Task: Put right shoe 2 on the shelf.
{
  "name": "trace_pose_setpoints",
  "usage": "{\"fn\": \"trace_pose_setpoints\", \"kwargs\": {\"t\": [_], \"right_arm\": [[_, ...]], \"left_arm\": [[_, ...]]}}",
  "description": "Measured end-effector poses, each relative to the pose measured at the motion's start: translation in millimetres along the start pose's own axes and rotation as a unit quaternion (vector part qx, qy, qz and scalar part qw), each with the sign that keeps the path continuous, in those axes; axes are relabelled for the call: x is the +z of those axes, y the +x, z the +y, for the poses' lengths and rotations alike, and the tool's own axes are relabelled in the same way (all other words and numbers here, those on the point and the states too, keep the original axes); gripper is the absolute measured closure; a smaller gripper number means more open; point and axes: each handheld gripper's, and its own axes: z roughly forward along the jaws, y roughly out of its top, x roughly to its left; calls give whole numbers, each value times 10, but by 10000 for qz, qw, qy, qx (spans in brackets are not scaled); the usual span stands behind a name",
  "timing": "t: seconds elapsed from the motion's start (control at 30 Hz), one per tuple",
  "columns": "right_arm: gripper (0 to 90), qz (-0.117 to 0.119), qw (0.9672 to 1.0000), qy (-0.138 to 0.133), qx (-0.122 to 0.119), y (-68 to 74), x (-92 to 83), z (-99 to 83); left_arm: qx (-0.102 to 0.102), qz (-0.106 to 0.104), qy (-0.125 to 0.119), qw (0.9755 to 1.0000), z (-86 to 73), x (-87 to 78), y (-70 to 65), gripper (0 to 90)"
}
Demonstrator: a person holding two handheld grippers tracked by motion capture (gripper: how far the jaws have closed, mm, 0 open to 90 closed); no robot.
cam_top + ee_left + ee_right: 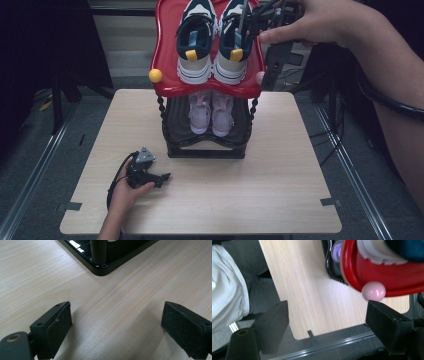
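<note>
A two-tier shoe rack (207,147) is seen standing toward the far edge of the counter (280,180), centred between its left and right edges. On the rack's red upper tray (167,60) a pair of navy-and-white sneakers (197,37) is carried, heels turned toward the near edge, each with a yellow tab at the heel. On the black lower shelf (175,120) a pair of pale lilac shoes (212,112) is set, heels likewise toward the near edge. A yellow ball (155,75) is fixed at the tray's near-left corner, and a pink ball (373,291) at its near-right corner.

The right gripper (265,75) is held in the air at the tray's right rim, close to the near-right corner and beside the right-hand sneaker (232,42). In the right gripper view its fingers (273,327) are spread wide with nothing gripped; the pink ball is seen just above the gap, close to one of them, and whether it is touched cannot be told.

The left gripper (162,178) is rested on the counter near the near-left corner, a short way in front of the rack's base. In the left gripper view its fingers (58,326) are opened wide over bare wood, with nothing between them, and the rack's black base corner (100,268) lies ahead.
</note>
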Motion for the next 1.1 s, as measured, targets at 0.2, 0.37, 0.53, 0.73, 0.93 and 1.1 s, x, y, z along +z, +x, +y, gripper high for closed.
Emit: {"fn": "trace_pose_setpoints", "kwargs": {"t": [0.2,0.37,0.53,0.73,0.93,1.1], "right_arm": [[192,12,10000,51,32,26,28,-113],[190,35,10000,35,51,69,70,-225],[190,40,9999,73,103,75,143,-371],[190,7,9998,72,181,86,188,-552],[190,-38,9996,98,246,97,266,-727],[190,-81,9995,139,283,100,373,-843]], "left_arm": [[2,-14,-7,10000,1,2,1,91],[3,-15,-8,10000,1,3,2,91],[5,-13,-8,10000,1,3,1,91],[5,-13,-6,10000,1,2,1,91],[7,-13,-5,10000,1,2,1,91],[11,-17,8,10000,2,0,2,91]]}}
